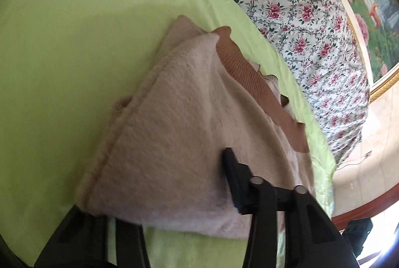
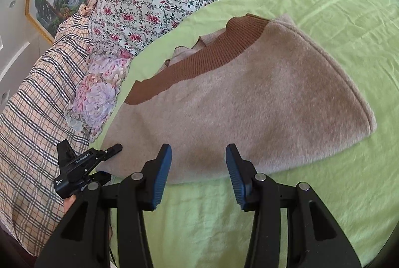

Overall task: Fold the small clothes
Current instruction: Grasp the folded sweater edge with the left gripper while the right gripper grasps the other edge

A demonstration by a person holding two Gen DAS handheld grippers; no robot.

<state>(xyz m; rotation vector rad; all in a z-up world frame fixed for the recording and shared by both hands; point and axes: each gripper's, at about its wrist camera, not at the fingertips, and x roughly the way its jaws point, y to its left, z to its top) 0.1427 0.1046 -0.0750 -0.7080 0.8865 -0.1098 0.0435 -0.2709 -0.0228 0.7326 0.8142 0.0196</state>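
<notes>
My right claw point(image 2: 198, 163) stands released, its blue pads point(image 2: 162, 178) spread with nothing between them, poised over the near edge of the beige sweater point(image 2: 249, 103); I judge it waits there for a fresh pinch before the next fold. Off to its left, the left claw point(image 2: 109, 152) reaches the sweater's corner, and from this view it seems to be clenched on the cloth. The left wrist view is less clear: one finger point(image 1: 232, 180) lies on top of the fleece while the other is hidden under the fabric, which fits a grip on that edge. The sweater lies already doubled on the green bedsheet point(image 2: 336, 6), brown ribbed band point(image 2: 199, 61) on the far side from both claws. Only the right view shows the checked cloth point(image 2: 32, 105) further left; both show the floral quilt point(image 1: 299, 6) beyond.
</notes>
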